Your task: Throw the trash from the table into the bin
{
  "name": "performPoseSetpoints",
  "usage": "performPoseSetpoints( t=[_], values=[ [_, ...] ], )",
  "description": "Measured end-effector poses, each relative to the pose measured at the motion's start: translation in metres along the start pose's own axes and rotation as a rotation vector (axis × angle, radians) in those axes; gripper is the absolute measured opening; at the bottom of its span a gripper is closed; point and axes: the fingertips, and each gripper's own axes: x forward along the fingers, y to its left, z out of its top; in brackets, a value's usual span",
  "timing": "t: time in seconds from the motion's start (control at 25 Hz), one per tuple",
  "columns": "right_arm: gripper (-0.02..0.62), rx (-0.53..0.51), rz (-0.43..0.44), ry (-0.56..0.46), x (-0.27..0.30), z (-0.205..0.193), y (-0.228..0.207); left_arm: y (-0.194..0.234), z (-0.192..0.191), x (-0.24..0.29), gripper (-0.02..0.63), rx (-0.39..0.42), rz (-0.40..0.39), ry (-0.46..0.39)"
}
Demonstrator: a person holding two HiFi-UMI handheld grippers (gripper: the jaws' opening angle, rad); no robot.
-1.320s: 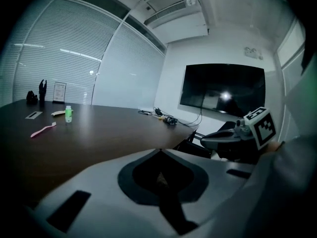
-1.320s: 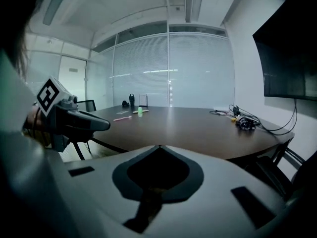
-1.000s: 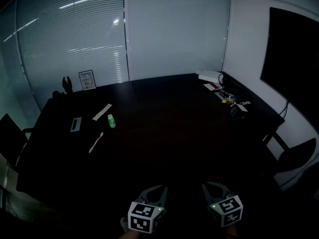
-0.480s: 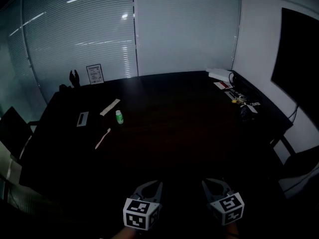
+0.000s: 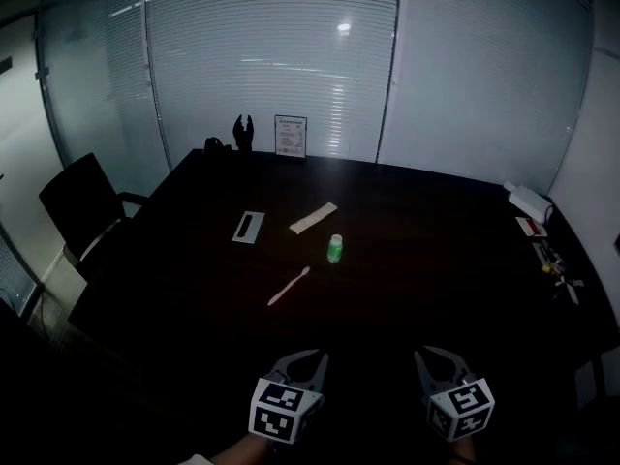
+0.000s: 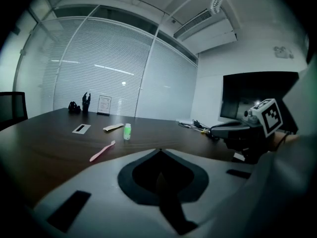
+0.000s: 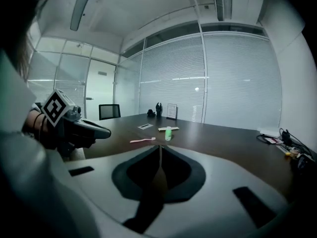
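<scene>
On the dark table (image 5: 417, 269) lie a pink toothbrush (image 5: 289, 286), a small green bottle (image 5: 335, 249), a beige wrapper (image 5: 314, 218) and a flat grey packet (image 5: 249, 227). My left gripper (image 5: 312, 357) and right gripper (image 5: 428, 354) hang side by side over the near edge, well short of these items. Both are shut with nothing between their jaws. The left gripper view shows the toothbrush (image 6: 102, 151) and bottle (image 6: 127, 131) ahead to the left. In the right gripper view the bottle (image 7: 168, 133) sits straight ahead, far off. No bin is in view.
A black chair (image 5: 82, 201) stands at the table's left end. A framed sign (image 5: 291, 136) and a dark figurine (image 5: 242, 132) sit at the far edge before the blinds. Cables and white items (image 5: 542, 245) lie along the right edge.
The view has swung left, so the trash items now lie near the centre and the chair has come into sight. Both grippers moved along with it and stayed shut.
</scene>
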Motion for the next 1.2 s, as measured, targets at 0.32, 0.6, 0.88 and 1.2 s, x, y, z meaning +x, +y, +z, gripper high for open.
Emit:
performPoseSetpoints(
  t=[0.32, 0.6, 0.88, 1.2],
  values=[
    [0.08, 0.059, 0.081, 0.052, 0.214, 0.042, 0.016, 0.167, 0.037, 0.04, -0.002, -0.037, 0.075, 0.015],
    [0.206, 0.117, 0.011, 0.142, 0.341, 0.04, -0.007, 0.269, 0.039, 0.07, -0.002, -0.073, 0.096, 0.06],
    [0.298, 0.159, -0.06, 0.259, 0.425, 0.014, -0.036, 0.304, 0.035, 0.091, -0.002, -0.087, 0.087, 0.091],
    [0.308, 0.074, -0.079, 0.301, 0.461, 0.017, -0.041, 0.289, 0.035, 0.093, -0.002, -0.072, 0.071, 0.085]
  ],
)
